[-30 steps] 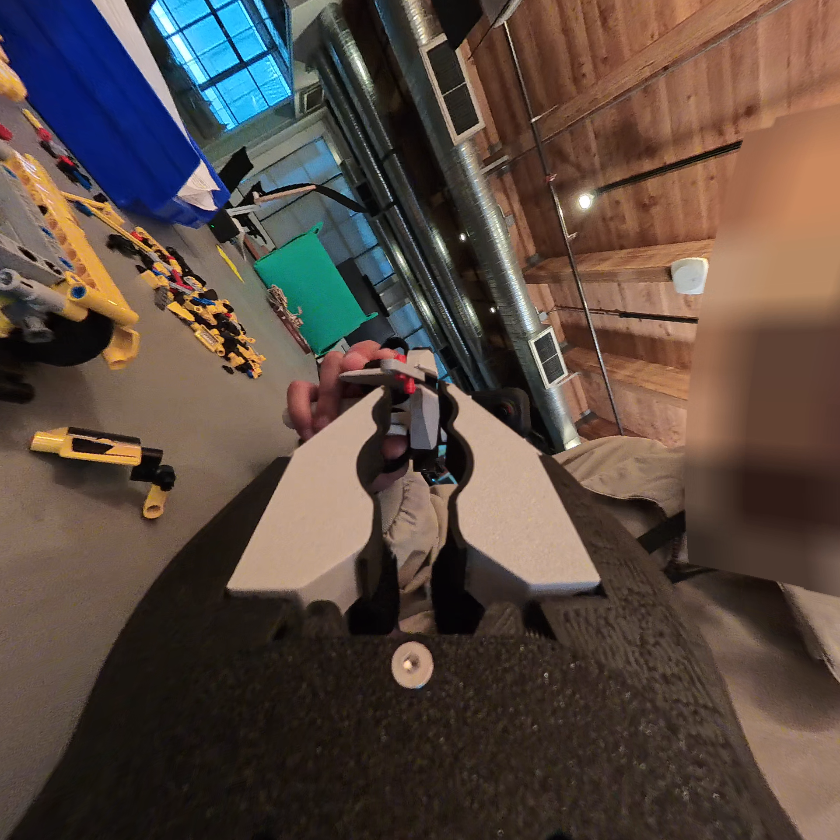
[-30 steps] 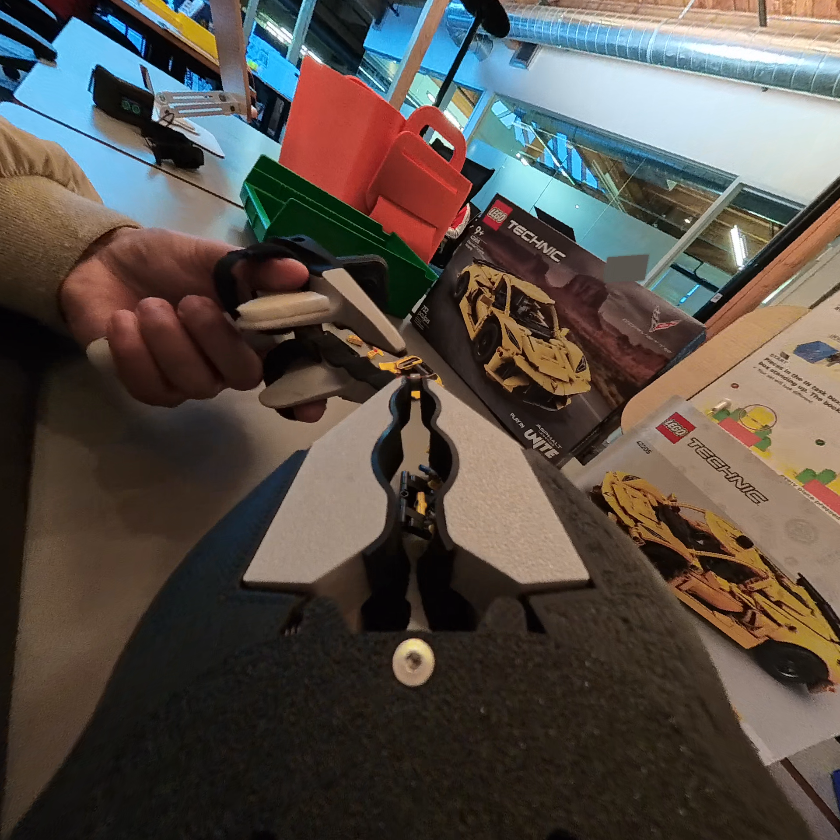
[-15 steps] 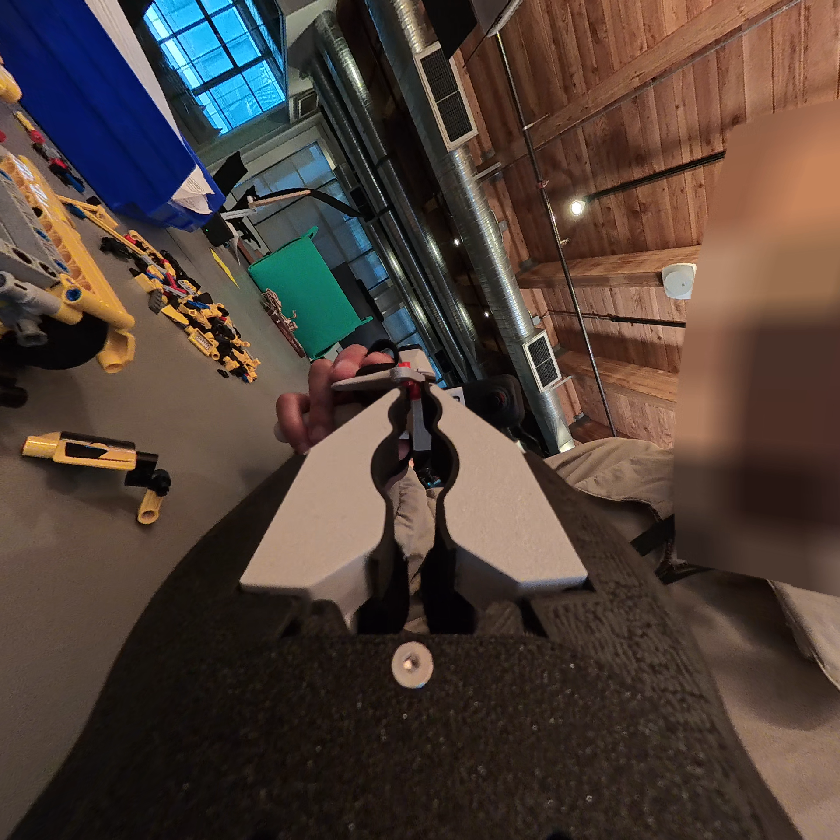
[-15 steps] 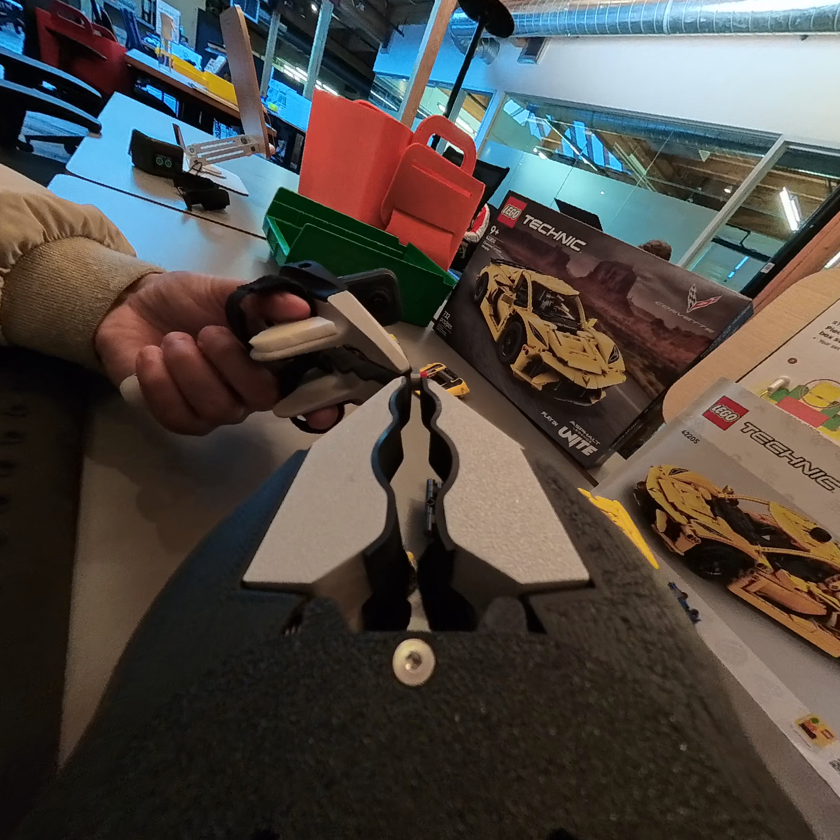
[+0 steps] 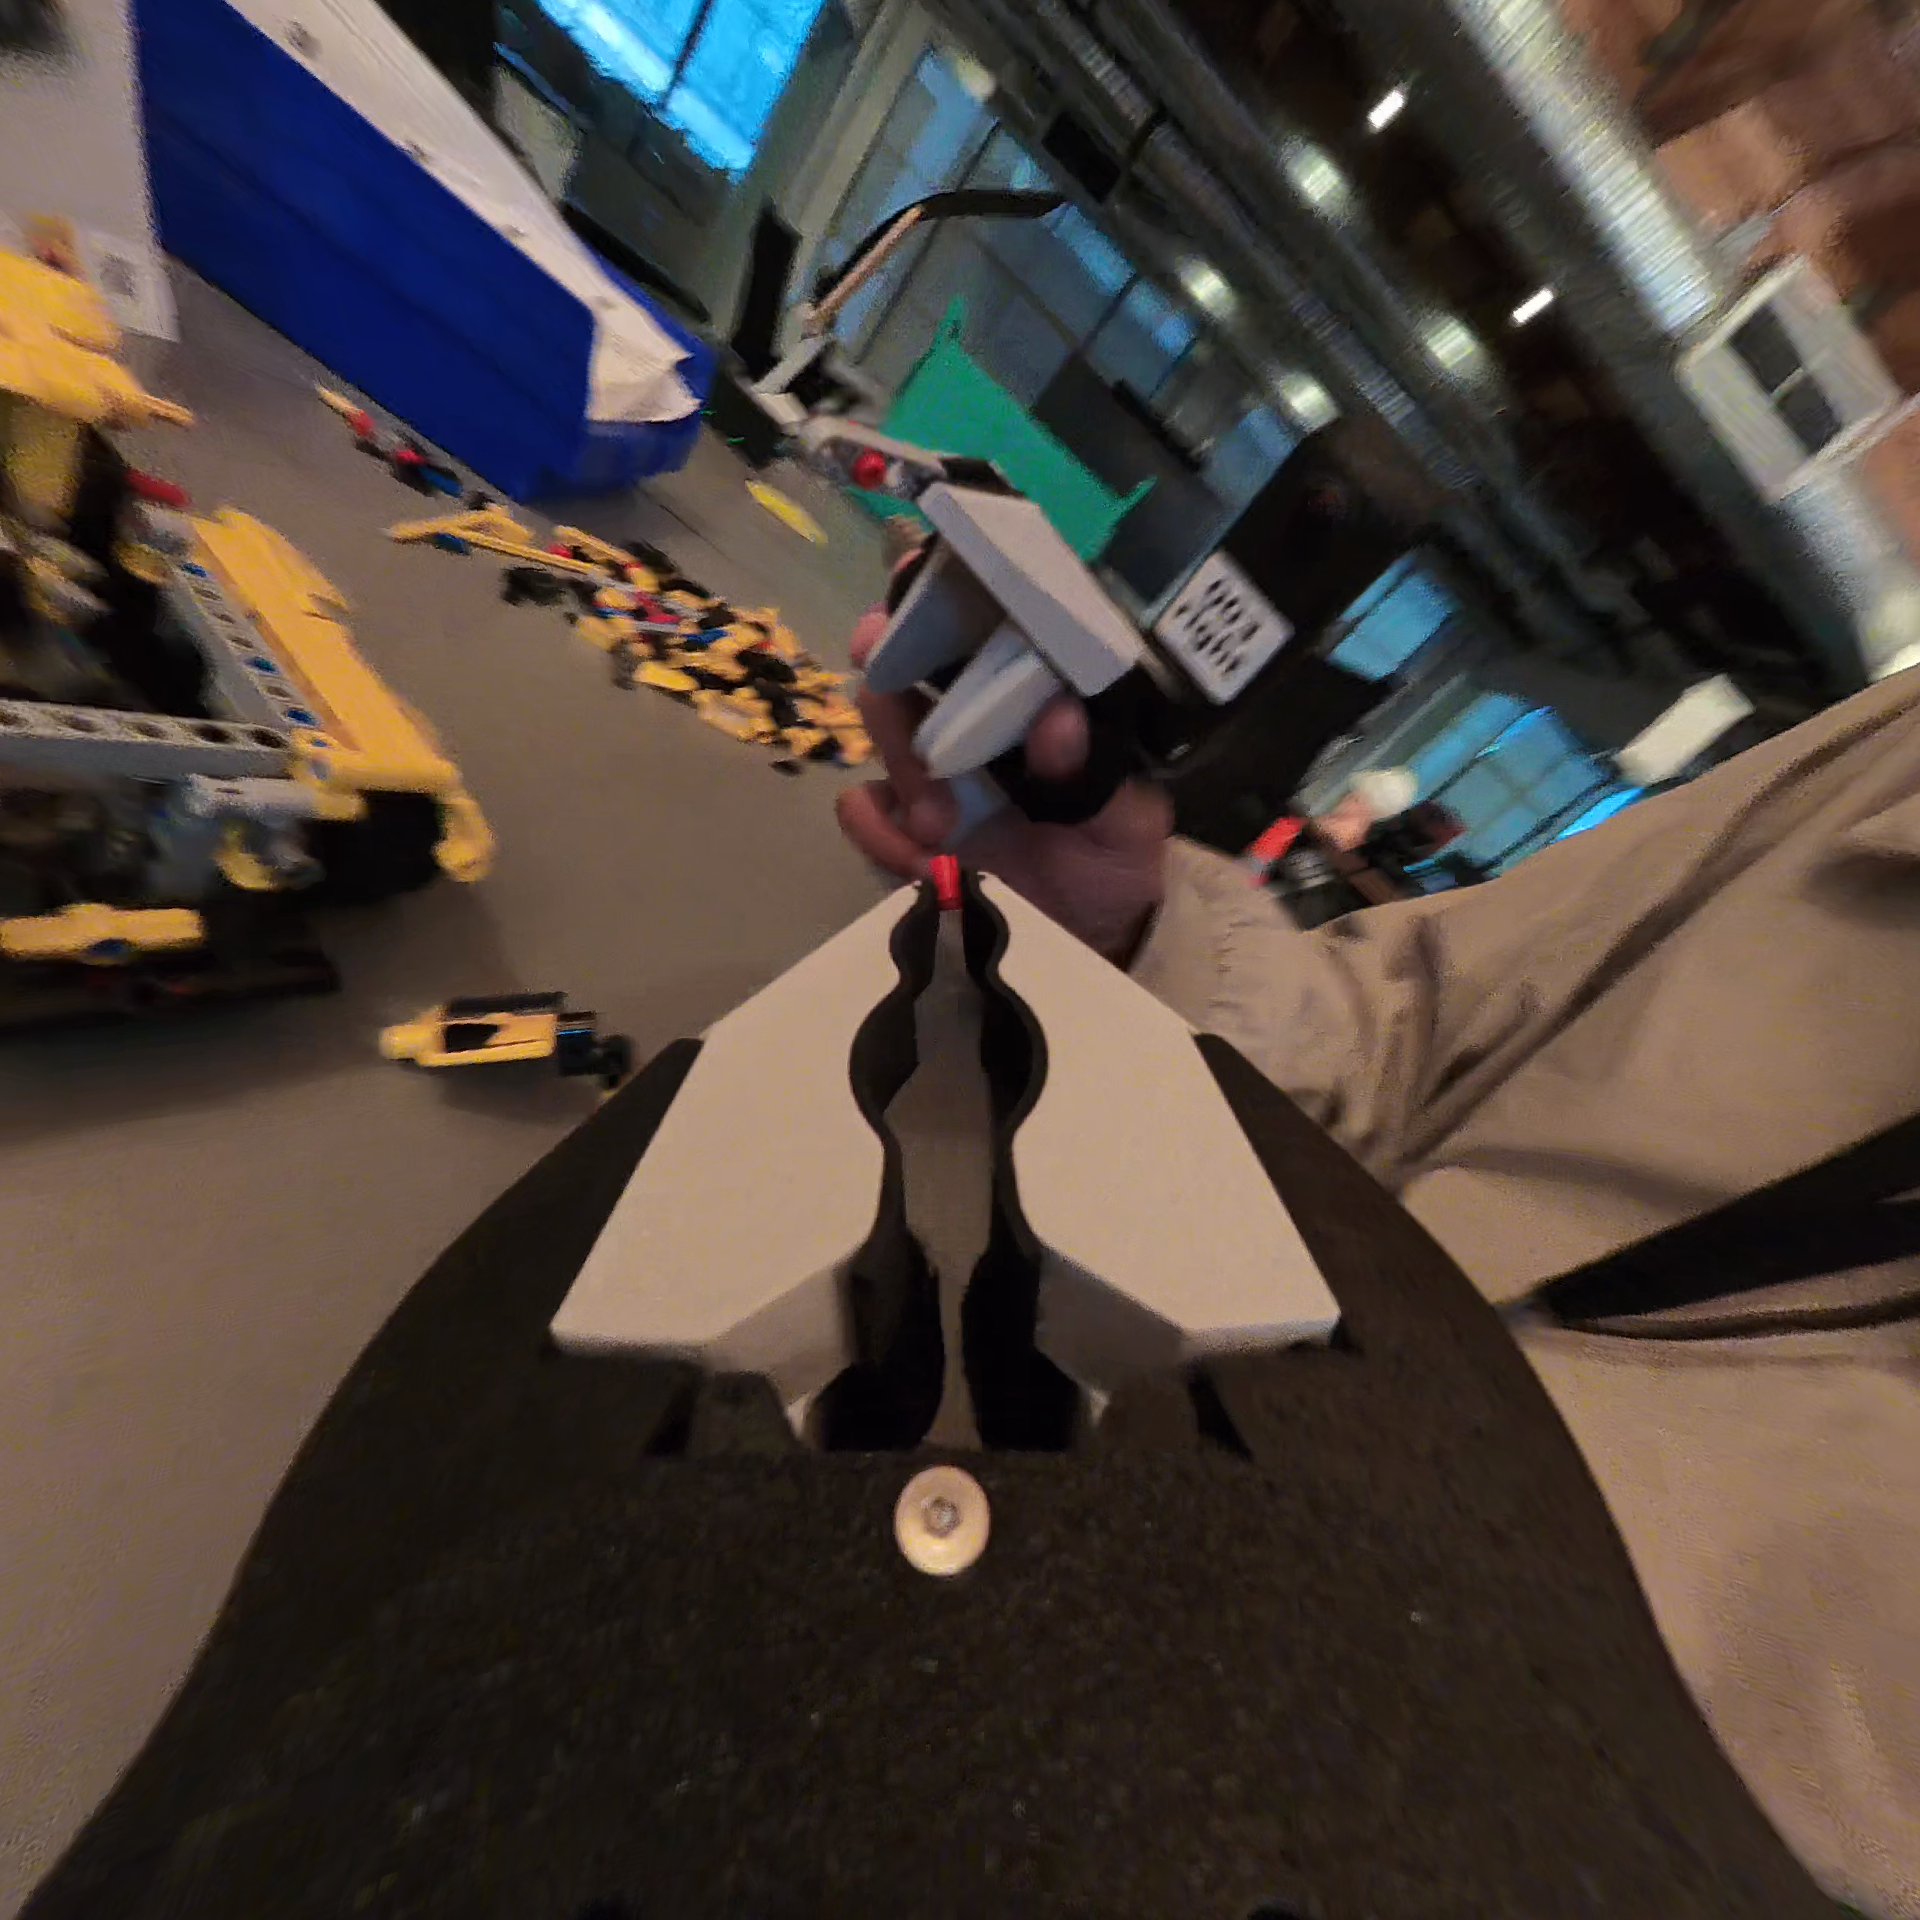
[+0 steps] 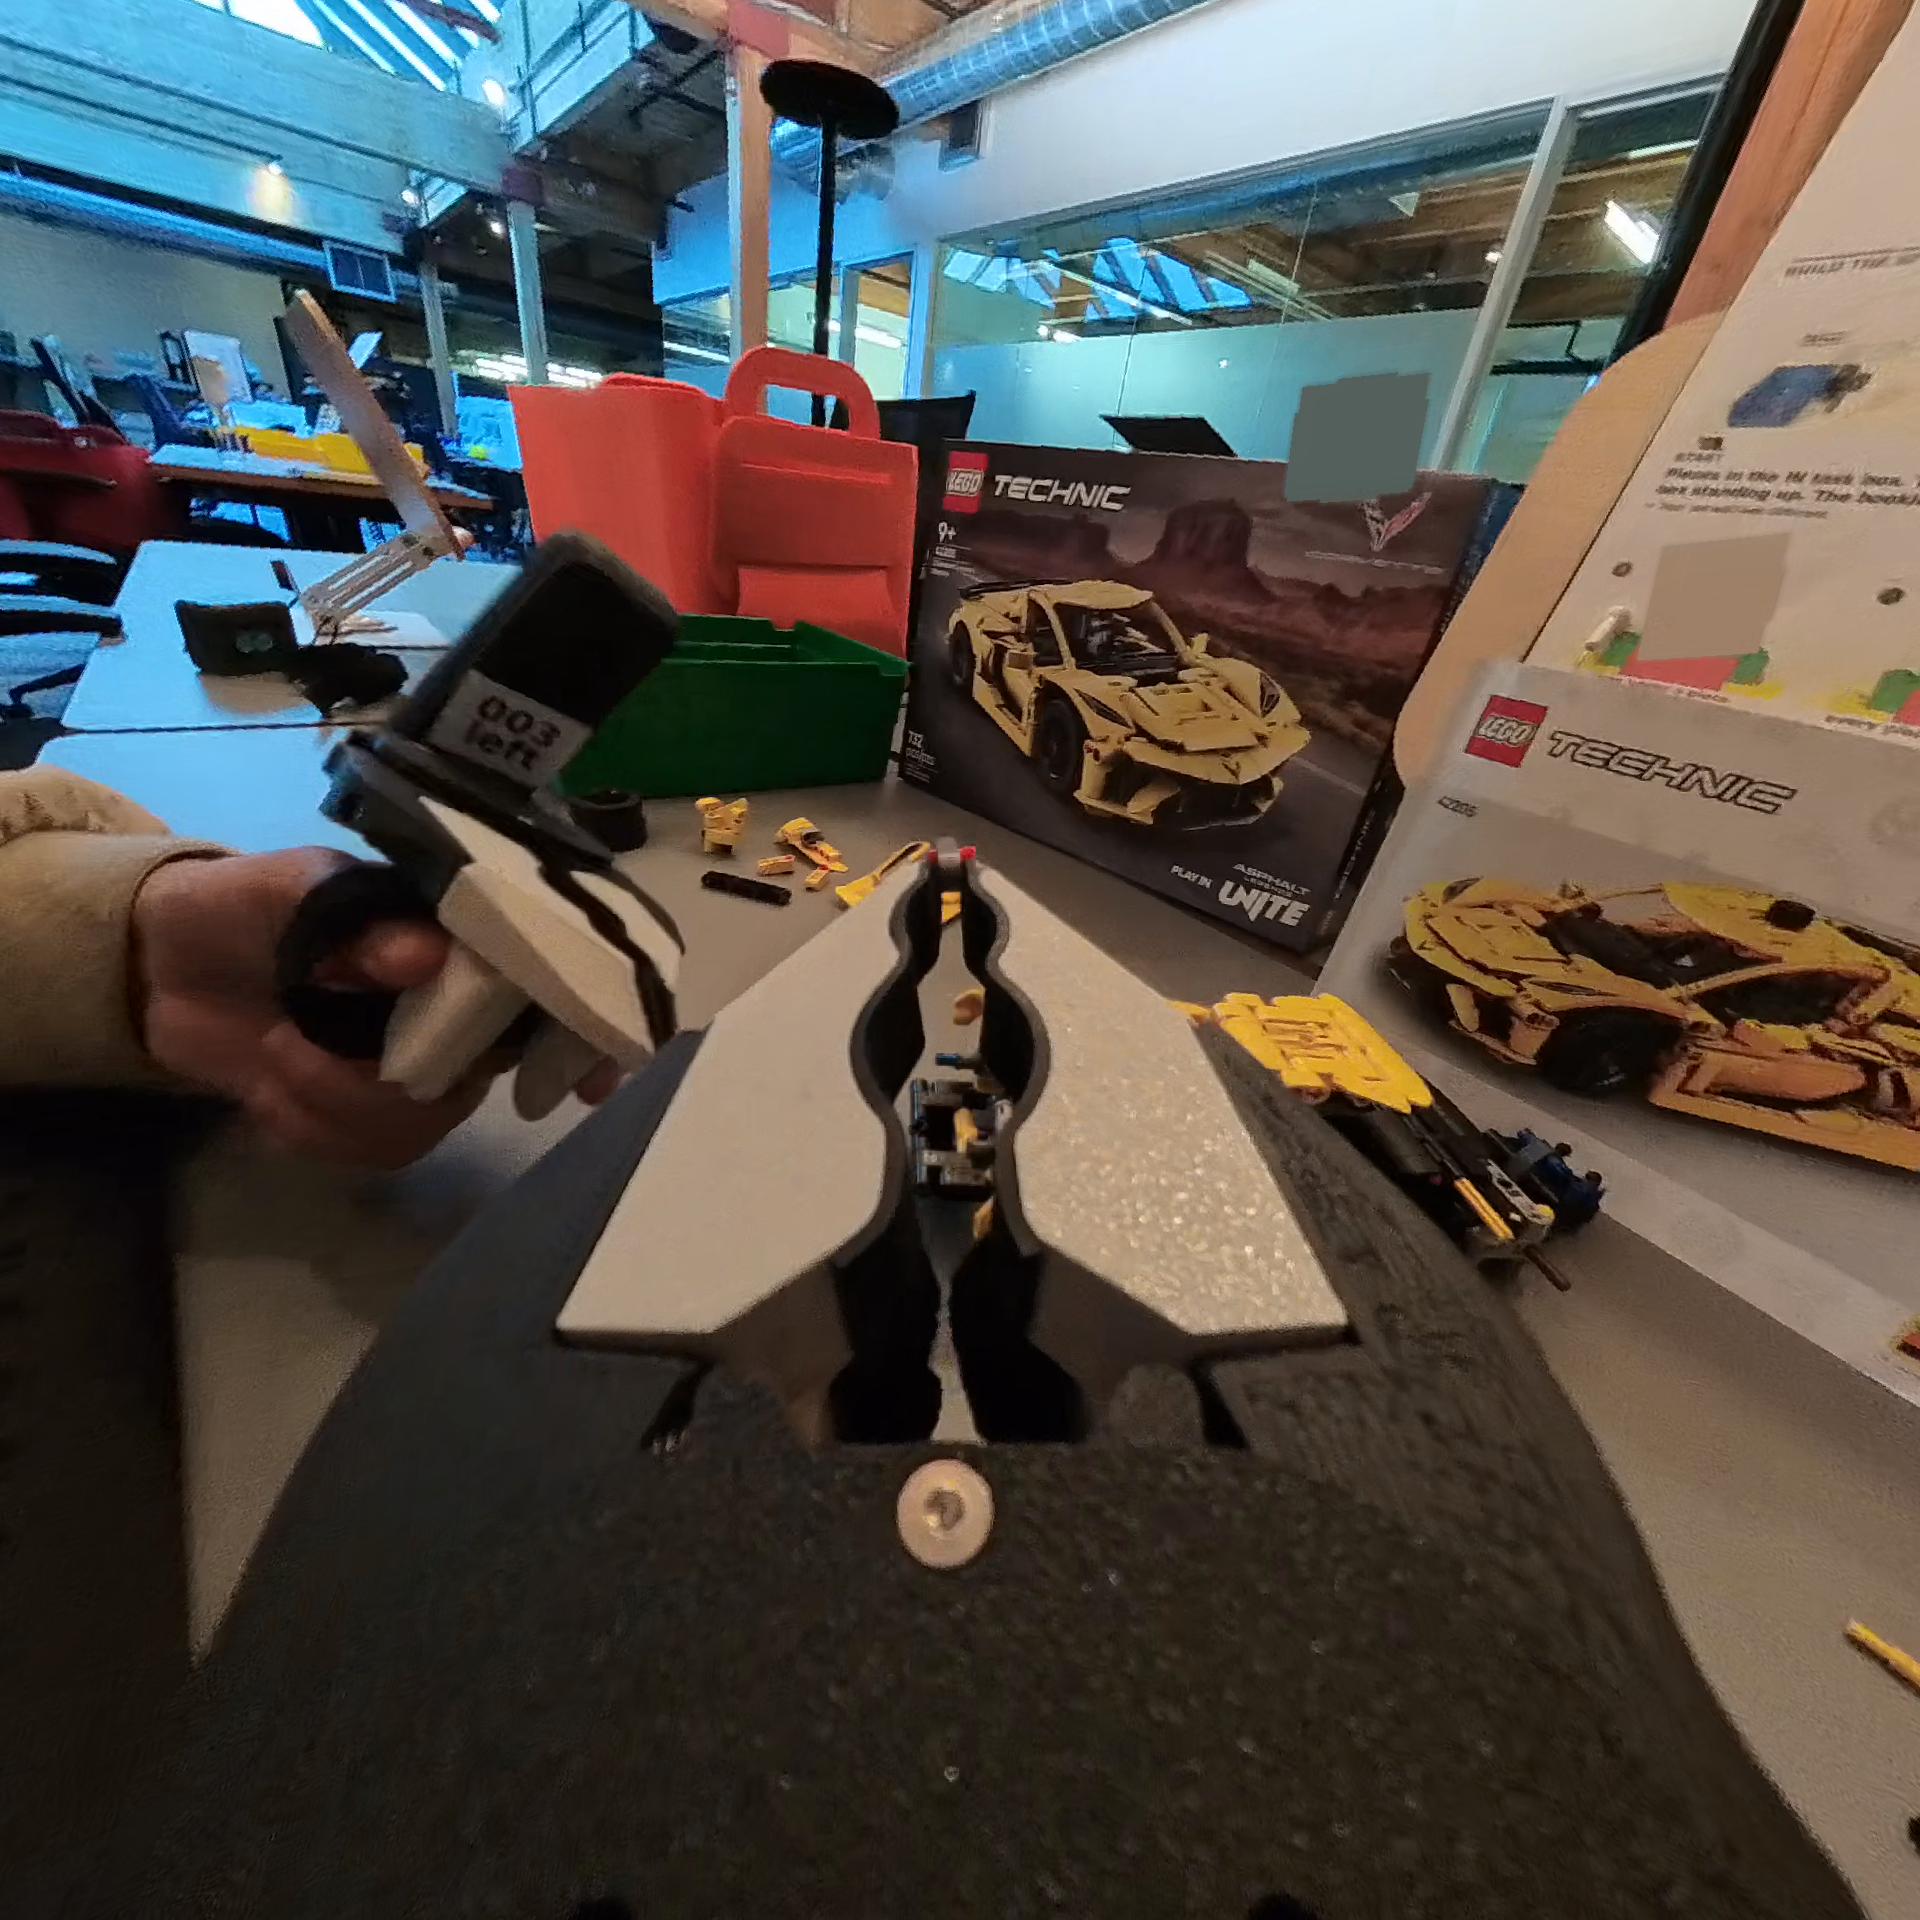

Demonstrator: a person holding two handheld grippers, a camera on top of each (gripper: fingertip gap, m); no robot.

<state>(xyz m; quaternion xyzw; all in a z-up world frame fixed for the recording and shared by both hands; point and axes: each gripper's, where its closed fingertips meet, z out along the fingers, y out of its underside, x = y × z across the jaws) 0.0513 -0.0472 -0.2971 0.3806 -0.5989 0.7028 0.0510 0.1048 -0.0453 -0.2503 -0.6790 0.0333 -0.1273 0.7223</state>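
Note:
My left gripper (image 5: 943,906) is shut on a small red pin (image 5: 943,889) at its tips, held above the grey table (image 5: 260,1299). My right gripper (image 6: 951,875) is shut on a small grey piece with a red pin (image 6: 950,856). That piece also shows in the left wrist view (image 5: 871,470), up and beyond my left tips, clear of them. The left gripper shows in the right wrist view (image 6: 652,1023), held in a hand at the left and angled down. The two grippers are apart.
A partly built yellow car model (image 5: 260,707), a pile of loose yellow and black pieces (image 5: 717,655) and a blue bin (image 5: 395,249) lie to the left. A green tray (image 6: 748,696), orange bag (image 6: 727,499), car box (image 6: 1143,675) and booklet (image 6: 1662,935) stand ahead. My right fingertips sit around 7 cm from my left ones.
The grippers met tip to tip on the grey piece; now they have drawn apart. The left holds a red pin, the right keeps the grey piece. Both views swung down towards the table.

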